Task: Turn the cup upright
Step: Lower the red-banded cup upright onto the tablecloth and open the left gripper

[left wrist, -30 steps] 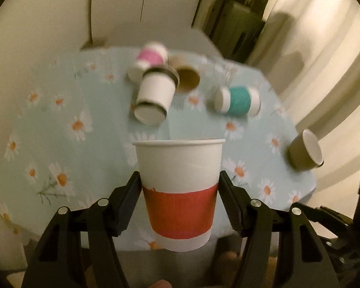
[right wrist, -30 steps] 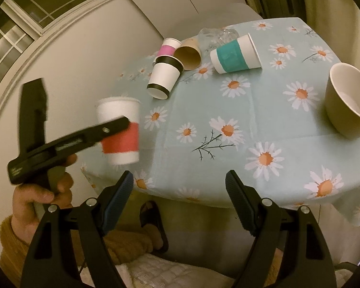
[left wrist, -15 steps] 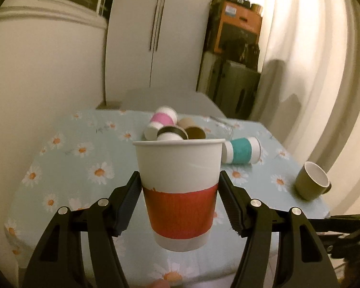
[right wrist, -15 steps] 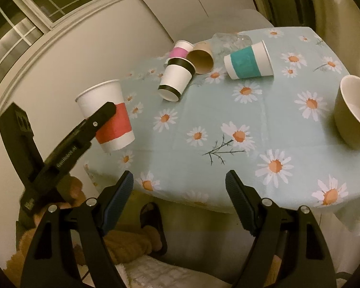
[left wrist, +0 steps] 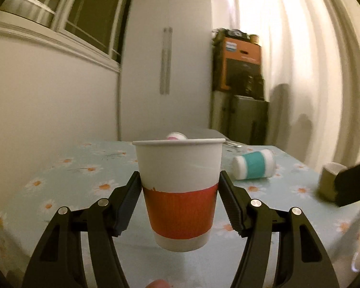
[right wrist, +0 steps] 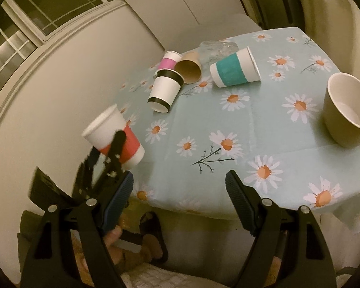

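My left gripper (left wrist: 179, 195) is shut on a white paper cup with a red band (left wrist: 180, 192). It holds the cup mouth-up, just above the near left edge of the daisy tablecloth (left wrist: 84, 175). The right wrist view shows the same cup (right wrist: 115, 135) in the air, tilted, at the table's left edge, with the left gripper's fingers (right wrist: 116, 151) around it. My right gripper (right wrist: 178, 199) is open and empty, below the table's front edge (right wrist: 204, 210).
A teal-banded cup (right wrist: 235, 70) lies on its side at the back. A black-banded cup (right wrist: 165, 90), a pink-banded cup (right wrist: 169, 61) and a brown cup (right wrist: 189, 68) lie together nearby. An olive mug (right wrist: 348, 117) lies tipped at the right edge.
The left gripper has tilted up level and moved lower toward the table's left edge with the red-banded cup. The right gripper has barely moved.
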### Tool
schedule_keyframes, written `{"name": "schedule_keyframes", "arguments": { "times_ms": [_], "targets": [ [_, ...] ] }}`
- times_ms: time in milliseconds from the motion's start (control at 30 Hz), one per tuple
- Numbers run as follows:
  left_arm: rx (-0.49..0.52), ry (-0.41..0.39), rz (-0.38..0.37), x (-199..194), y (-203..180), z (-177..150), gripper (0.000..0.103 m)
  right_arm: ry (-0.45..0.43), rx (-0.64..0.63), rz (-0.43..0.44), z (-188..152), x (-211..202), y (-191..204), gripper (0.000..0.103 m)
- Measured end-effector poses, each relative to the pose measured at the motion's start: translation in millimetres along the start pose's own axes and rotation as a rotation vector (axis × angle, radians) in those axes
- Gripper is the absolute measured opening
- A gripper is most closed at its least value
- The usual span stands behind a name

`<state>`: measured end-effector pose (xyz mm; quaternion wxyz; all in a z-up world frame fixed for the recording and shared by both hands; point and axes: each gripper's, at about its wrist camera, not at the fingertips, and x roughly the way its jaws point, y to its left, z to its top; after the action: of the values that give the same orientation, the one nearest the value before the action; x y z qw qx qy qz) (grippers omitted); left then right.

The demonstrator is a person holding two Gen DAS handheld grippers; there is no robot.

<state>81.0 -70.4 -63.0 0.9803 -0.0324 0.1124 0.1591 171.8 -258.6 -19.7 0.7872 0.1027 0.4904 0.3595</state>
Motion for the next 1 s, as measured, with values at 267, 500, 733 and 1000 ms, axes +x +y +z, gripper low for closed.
{"name": "schedule_keyframes", "arguments": {
  "times_ms": [267, 500, 733, 1000],
  "targets": [
    [0.028, -0.046, 0.023, 9, -13, -21, 0.064, 0.021, 0.000, -0.022, -2, 6, -1, 0.079],
    [0.037, -0.031, 0.026, 8, -13, -35, 0.064, 0.029, 0.007, -0.029, -1, 8, -3, 0.078],
    [0.045, -0.014, 0.034, 7, -15, -39, 0.065, 0.036, 0.011, -0.031, -1, 9, -4, 0.078],
    [0.040, 0.000, 0.035, 5, -14, -40, 0.076, 0.042, 0.009, -0.035, -2, 11, -4, 0.078]
  ]
}}
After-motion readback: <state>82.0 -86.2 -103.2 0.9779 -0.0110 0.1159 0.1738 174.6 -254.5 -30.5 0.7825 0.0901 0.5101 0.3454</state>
